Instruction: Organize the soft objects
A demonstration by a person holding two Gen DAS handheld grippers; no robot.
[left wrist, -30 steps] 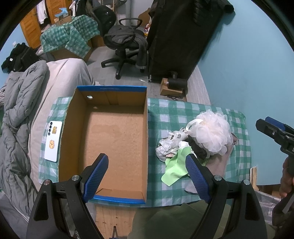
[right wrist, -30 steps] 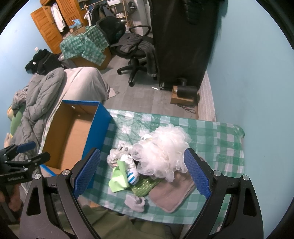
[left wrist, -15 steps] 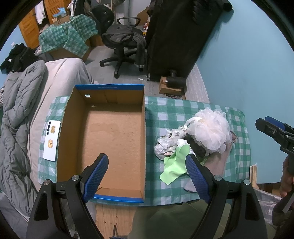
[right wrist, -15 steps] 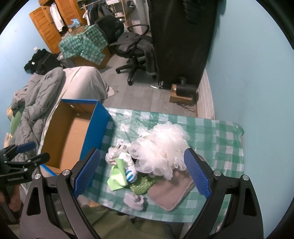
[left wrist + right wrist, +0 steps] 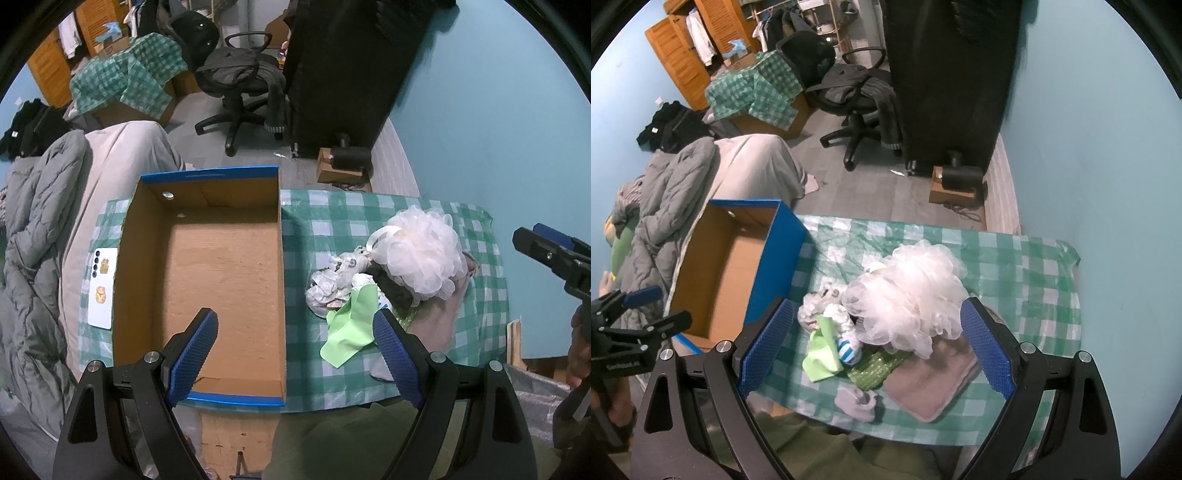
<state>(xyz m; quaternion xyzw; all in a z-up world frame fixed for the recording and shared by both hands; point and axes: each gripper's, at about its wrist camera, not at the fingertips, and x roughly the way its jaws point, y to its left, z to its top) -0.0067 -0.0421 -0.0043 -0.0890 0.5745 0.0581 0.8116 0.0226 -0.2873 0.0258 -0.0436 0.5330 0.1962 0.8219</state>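
While both tools gape — soft heap (image 5: 905, 317) beside cardboard box (image 5: 207, 280).

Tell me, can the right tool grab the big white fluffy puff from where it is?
Probably yes. The right tool is open and empty, and the white puff sits on top of the pile of soft things, with nothing covering it. The box stands off to the side, out of the way.
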